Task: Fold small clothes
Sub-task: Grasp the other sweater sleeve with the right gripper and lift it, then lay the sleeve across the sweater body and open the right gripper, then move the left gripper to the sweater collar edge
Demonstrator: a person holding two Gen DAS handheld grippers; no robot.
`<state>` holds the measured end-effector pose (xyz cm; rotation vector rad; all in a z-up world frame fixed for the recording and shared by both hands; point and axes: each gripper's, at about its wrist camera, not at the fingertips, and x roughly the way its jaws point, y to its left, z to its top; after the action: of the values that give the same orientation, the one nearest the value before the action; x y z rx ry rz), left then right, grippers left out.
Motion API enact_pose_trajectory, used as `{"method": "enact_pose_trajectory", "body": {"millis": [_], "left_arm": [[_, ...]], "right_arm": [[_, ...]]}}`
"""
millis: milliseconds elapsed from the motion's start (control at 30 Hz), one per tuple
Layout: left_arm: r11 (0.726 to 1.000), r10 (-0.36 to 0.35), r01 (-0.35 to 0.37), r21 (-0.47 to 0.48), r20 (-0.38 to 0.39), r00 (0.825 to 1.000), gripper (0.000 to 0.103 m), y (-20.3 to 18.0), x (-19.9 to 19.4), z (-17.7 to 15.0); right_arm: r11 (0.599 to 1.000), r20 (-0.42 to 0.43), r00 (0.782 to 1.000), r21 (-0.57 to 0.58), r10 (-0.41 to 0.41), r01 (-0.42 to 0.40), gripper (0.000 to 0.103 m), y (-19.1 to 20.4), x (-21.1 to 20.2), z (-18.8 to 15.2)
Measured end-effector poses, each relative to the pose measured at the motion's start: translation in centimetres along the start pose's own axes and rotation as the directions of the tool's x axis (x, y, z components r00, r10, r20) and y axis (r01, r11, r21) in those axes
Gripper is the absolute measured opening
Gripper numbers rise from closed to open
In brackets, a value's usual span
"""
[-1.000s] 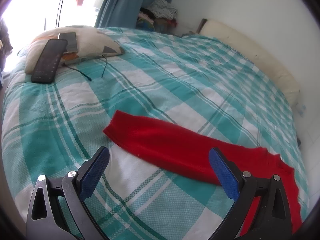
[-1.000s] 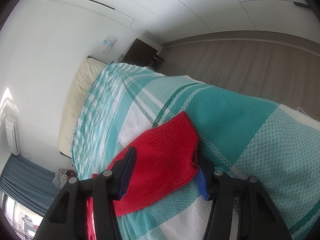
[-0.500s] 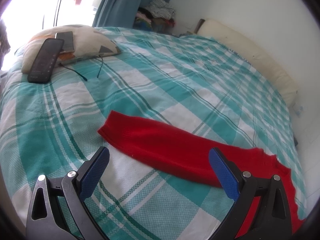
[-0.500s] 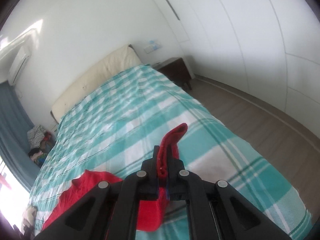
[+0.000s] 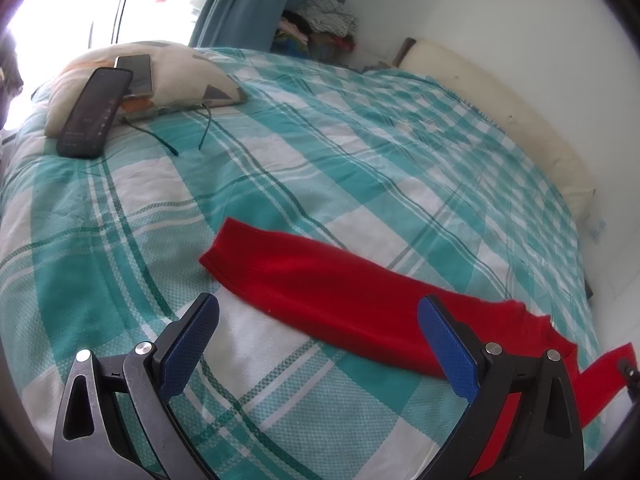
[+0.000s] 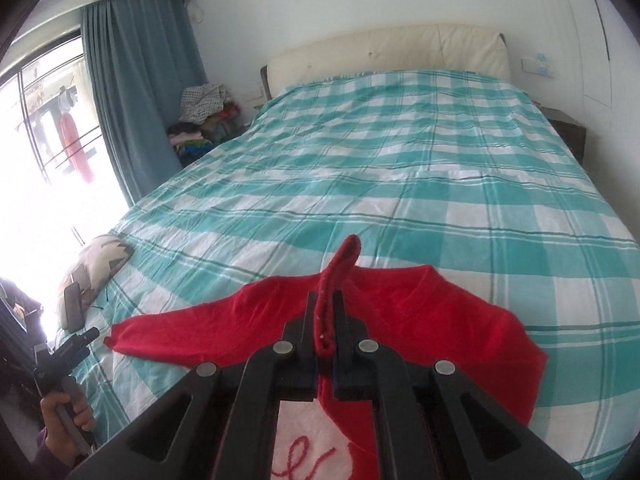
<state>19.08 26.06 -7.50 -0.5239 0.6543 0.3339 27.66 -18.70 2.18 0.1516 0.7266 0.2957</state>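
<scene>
A small red knit sweater (image 6: 432, 320) lies spread on the teal checked bedspread (image 6: 400, 184). Its left sleeve (image 5: 320, 280) stretches flat across the bed in the left wrist view. My left gripper (image 5: 318, 344) hovers open just short of that sleeve, with nothing between its blue pads. My right gripper (image 6: 326, 316) is shut on the cuff of the other sleeve (image 6: 340, 264), which sticks up between the jaws over the sweater's body. A white patch with red stitching (image 6: 308, 448) shows on the sweater's front below the jaws.
A patterned cushion (image 5: 168, 76) at the bed's left edge carries a dark phone (image 5: 94, 112) and a second phone (image 5: 136, 72), with a thin cable trailing off. A cream headboard (image 6: 384, 52), a clothes pile (image 6: 204, 116) by the curtain. A person's hand (image 6: 66, 412) holds the left gripper's handle.
The right gripper shut on the sleeve cuff, rolled upright and swung a long way across over the sweater's body, lifting the sleeve. The left gripper stayed put and open.
</scene>
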Motion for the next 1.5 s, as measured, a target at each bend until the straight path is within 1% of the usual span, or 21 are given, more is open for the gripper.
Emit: {"method": "enact_pose_trajectory", "body": {"millis": [133, 167, 200, 233, 267, 300, 367, 433, 500, 567, 633, 667, 767, 867, 1000, 1033, 1100, 1167, 1267, 1400, 1500], "left_arm": [[1.0, 0.004, -0.004, 0.018, 0.004, 1.0, 0.1, -0.3, 0.1, 0.0], [1.0, 0.004, -0.004, 0.022, 0.003, 1.0, 0.1, -0.4, 0.2, 0.0], [1.0, 0.005, -0.005, 0.027, 0.003, 1.0, 0.1, -0.5, 0.2, 0.0], [1.0, 0.005, -0.005, 0.03, 0.002, 1.0, 0.1, -0.5, 0.2, 0.0], [0.999, 0.004, -0.004, 0.032, 0.001, 1.0, 0.1, -0.6, 0.2, -0.1], [0.999, 0.003, -0.003, 0.032, 0.001, 1.0, 0.1, -0.5, 0.2, 0.0], [1.0, 0.003, -0.003, 0.03, 0.001, 1.0, 0.1, -0.5, 0.2, 0.0], [1.0, 0.001, -0.001, 0.028, -0.001, 1.0, 0.1, -0.5, 0.2, 0.0], [1.0, -0.004, 0.004, 0.026, -0.002, 1.0, 0.1, -0.6, 0.2, 0.0], [1.0, -0.012, 0.012, 0.021, -0.001, 1.0, 0.1, -0.6, 0.1, -0.1], [1.0, -0.019, 0.019, 0.022, 0.0, 1.0, 0.1, -0.8, -0.1, -0.2], [0.999, -0.023, 0.023, 0.026, -0.002, 1.0, 0.1, -0.9, -0.1, -0.3], [0.998, -0.038, 0.038, 0.045, -0.012, 0.999, 0.1, -1.3, -0.1, -0.5], [0.995, -0.056, 0.058, 0.085, -0.035, 0.998, 0.1, -2.0, 0.2, -1.0], [0.983, -0.045, 0.055, 0.176, -0.062, 0.997, 0.1, -3.6, 0.6, -2.0], [0.979, -0.041, 0.053, 0.196, -0.066, 0.997, 0.1, -3.9, 0.6, -2.2], [0.974, -0.033, 0.048, 0.223, -0.072, 0.997, 0.1, -4.2, 0.7, -2.6], [0.971, -0.032, 0.049, 0.234, -0.075, 0.997, 0.1, -4.4, 0.8, -2.8], [0.971, -0.036, 0.054, 0.233, -0.082, 0.996, 0.1, -4.4, 0.9, -2.8], [0.97, -0.037, 0.06, 0.236, -0.099, 0.994, 0.1, -4.6, 1.2, -3.0], [0.966, -0.036, 0.062, 0.251, -0.107, 0.994, 0.1, -4.9, 1.3, -3.2]], "right_arm": [[0.999, -0.066, 0.997, 0.016, 0.047, -0.046, 0.004, 2.1, 4.8, -2.9], [0.997, -0.095, 0.992, 0.023, 0.079, -0.077, 0.006, 2.5, 6.0, -3.6], [0.992, -0.136, 0.983, 0.052, 0.125, -0.119, 0.012, 2.6, 7.0, -4.2], [0.982, -0.176, 0.968, 0.092, 0.179, -0.165, 0.023, 2.7, 7.9, -4.8], [0.969, -0.186, 0.955, 0.131, 0.233, -0.211, 0.049, 2.7, 8.3, -5.3], [0.955, -0.167, 0.946, 0.158, 0.277, -0.251, 0.059, 2.5, 8.0, -5.7], [0.936, -0.135, 0.936, 0.187, 0.324, -0.297, 0.059, 1.9, 6.7, -6.0], [0.931, -0.116, 0.936, 0.199, 0.331, -0.304, 0.059, 0.7, 5.0, -6.2], [0.947, -0.098, 0.953, 0.179, 0.288, -0.268, 0.059, -1.2, 2.5, -6.5], [0.972, -0.084, 0.976, 0.141, 0.202, -0.189, 0.06, -3.6, -0.3, -7.2], [0.995, -0.076, 0.995, 0.08, 0.058, -0.052, 0.061, -6.3, -3.1, -8.6], [0.998, -0.075, 0.997, 0.052, -0.015, 0.019, 0.063, -7.6, -4.4, -9.6], [0.979, -0.087, 0.975, -0.013, -0.203, 0.203, 0.063, -11.0, -7.8, -13.6], [0.95, -0.073, 0.948, -0.002, -0.311, 0.311, 0.063, -13.4, -10.8, -17.4], [0.922, -0.018, 0.927, 0.094, -0.375, 0.375, 0.063, -15.5, -14.2, -20.7], [0.914, -0.02, 0.922, 0.126, -0.387, 0.386, 0.063, -15.8, -14.6, -21.2], [0.908, -0.023, 0.923, 0.172, -0.384, 0.382, 0.064, -16.1, -15.0, -20.9], [0.908, 0.027, 0.917, 0.156, -0.398, 0.389, 0.065, -15.6, -15.7, -20.3], [0.898, 0.066, 0.899, 0.122, -0.433, 0.423, 0.072, -15.1, -15.7, -19.9], [0.898, 0.035, 0.908, 0.17, -0.417, 0.406, 0.072, -15.9, -15.3, -20.3], [0.894, 0.039, 0.907, 0.193, -0.42, 0.406, 0.072, -16.1, -15.6, -20.4]]}}
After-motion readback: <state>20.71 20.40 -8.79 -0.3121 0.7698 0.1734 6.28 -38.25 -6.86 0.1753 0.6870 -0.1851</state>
